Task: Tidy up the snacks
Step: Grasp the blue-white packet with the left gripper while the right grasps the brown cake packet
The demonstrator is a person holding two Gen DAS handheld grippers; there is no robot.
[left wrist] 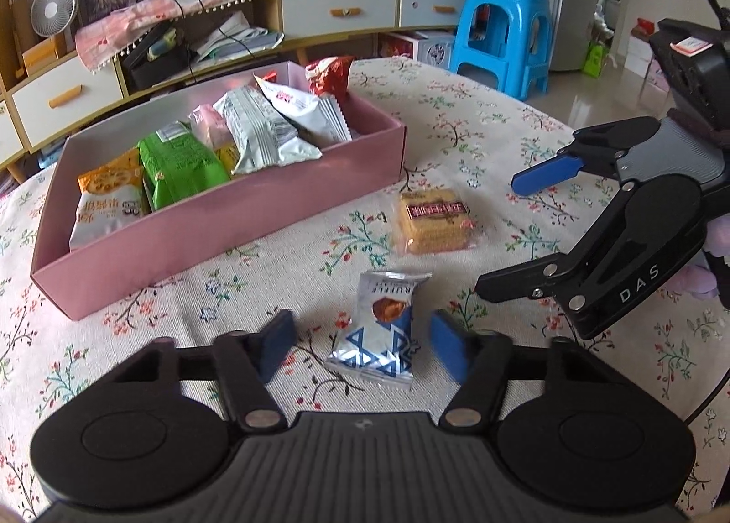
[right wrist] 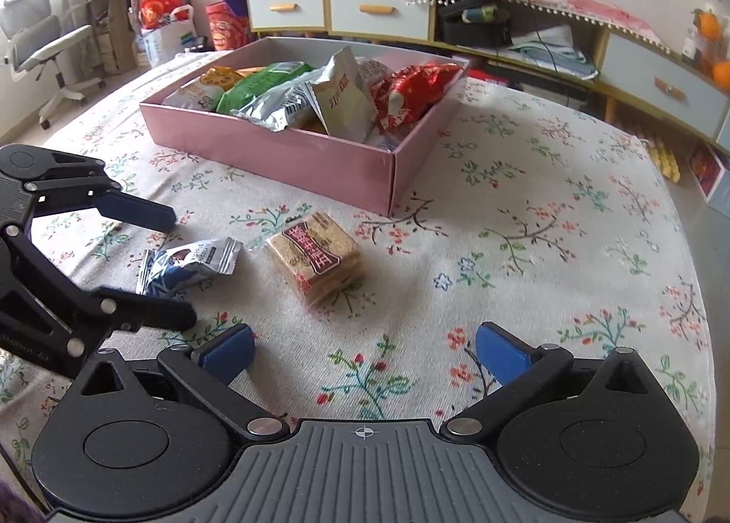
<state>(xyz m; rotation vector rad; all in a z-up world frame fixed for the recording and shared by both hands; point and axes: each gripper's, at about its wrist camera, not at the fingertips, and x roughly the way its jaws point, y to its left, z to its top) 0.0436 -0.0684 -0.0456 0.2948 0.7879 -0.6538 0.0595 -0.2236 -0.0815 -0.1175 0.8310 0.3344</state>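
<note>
A blue-and-white snack packet (left wrist: 374,340) lies on the floral tablecloth between the fingers of my left gripper (left wrist: 363,347), whose blue pads stand a little off it on both sides, so it is open. The right wrist view shows the same packet (right wrist: 187,269) inside that left gripper (right wrist: 180,267). A clear-wrapped cracker pack (right wrist: 319,258) lies just ahead of my right gripper (right wrist: 365,356), which is wide open with nothing in it. The pink box (left wrist: 219,240) behind holds several snack bags. The cracker pack (left wrist: 433,222) sits near the box's right corner, left of the right gripper (left wrist: 502,233).
The pink box (right wrist: 273,153) stands at the far side of the round table. Beyond the table are a blue plastic stool (left wrist: 502,34), a low cabinet with drawers (left wrist: 337,12) and an office chair (right wrist: 36,39). The table edge curves away on the right (right wrist: 702,295).
</note>
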